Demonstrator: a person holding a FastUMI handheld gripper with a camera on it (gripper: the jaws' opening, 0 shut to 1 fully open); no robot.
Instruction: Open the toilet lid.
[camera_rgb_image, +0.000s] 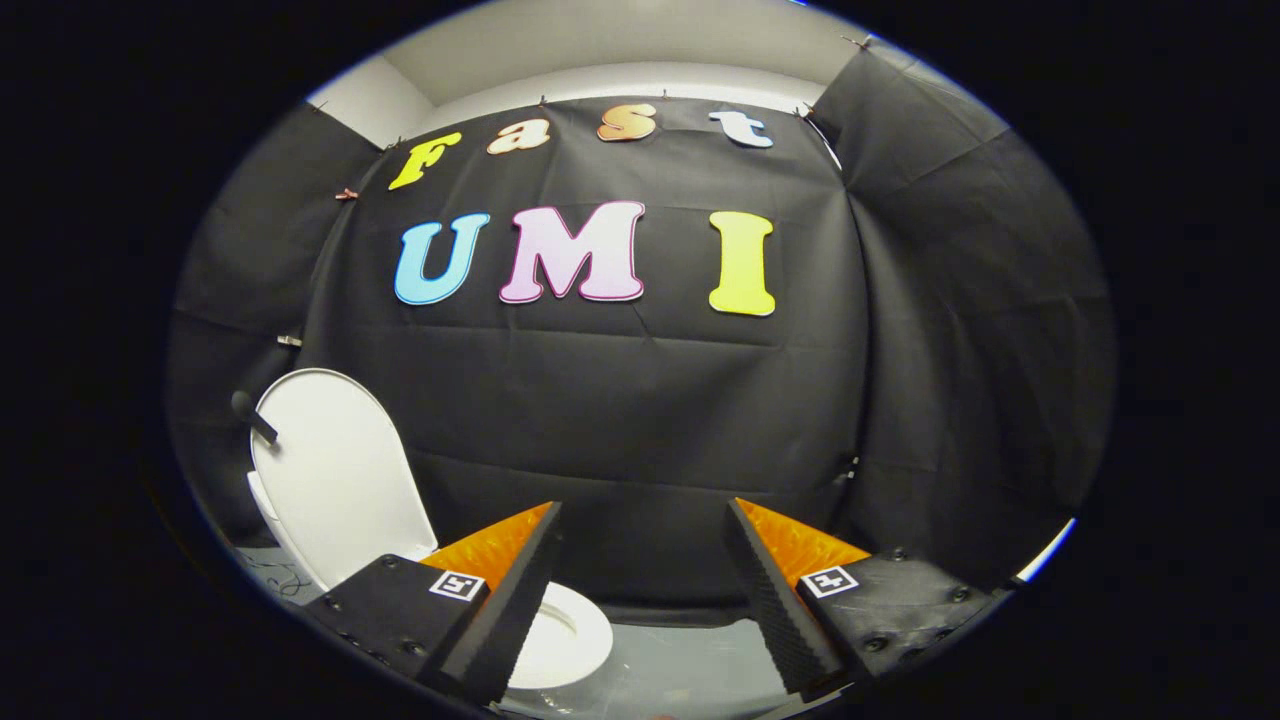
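The tool (640, 560) was held with its two fingers spread wide apart; nothing lay between them and neither finger touched anything. Each finger mount carried a square black-and-white marker (458, 585).

The toilet lid (335, 470) was found raised, standing near upright and leaning back on the left side of the booth, beyond and to the left of the left finger. Its white face was turned toward the camera. A dark rod-like handle with a rounded end (252, 415) projected from the lid's upper left edge. The white toilet seat and bowl rim (565, 640) were exposed below the lid, partly hidden behind the left finger (505, 610).

A grey floor (690, 665) showed between the fingers. Black cloth (640, 420) covered the booth wall behind the toilet, with a white wall and ceiling (600, 45) above it. The lid stood well apart from the tool.
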